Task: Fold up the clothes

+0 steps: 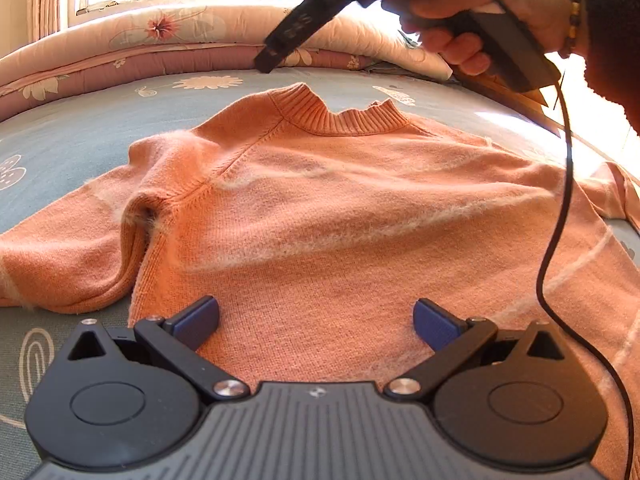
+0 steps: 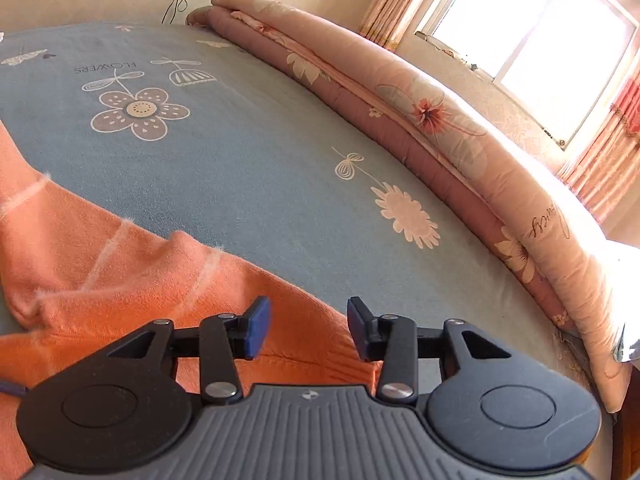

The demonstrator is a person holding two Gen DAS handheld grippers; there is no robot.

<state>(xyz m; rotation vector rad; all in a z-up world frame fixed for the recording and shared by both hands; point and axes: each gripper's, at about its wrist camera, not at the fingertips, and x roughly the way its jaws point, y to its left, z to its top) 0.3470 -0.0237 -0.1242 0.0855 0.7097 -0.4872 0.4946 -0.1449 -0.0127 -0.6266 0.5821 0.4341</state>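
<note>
Orange sweater [image 1: 320, 200] lies spread flat on blue bedsheet [image 2: 240, 160], collar toward folded quilt [image 2: 440, 120]. Left gripper [image 1: 316, 322] above sweater hem, fingers spread wide, holding nothing. Right gripper [image 2: 308, 328] over sweater edge, fingers apart, empty. Hand [image 1: 480, 12] holds gripper handle.

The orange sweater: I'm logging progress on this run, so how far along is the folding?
Done: the orange sweater lies spread face up on the blue bedsheet, collar away from the left camera. In hand: nothing; the left gripper is open over the hem and the right gripper is open above an edge. Left: every fold; the sleeve is still out to the side.
</note>
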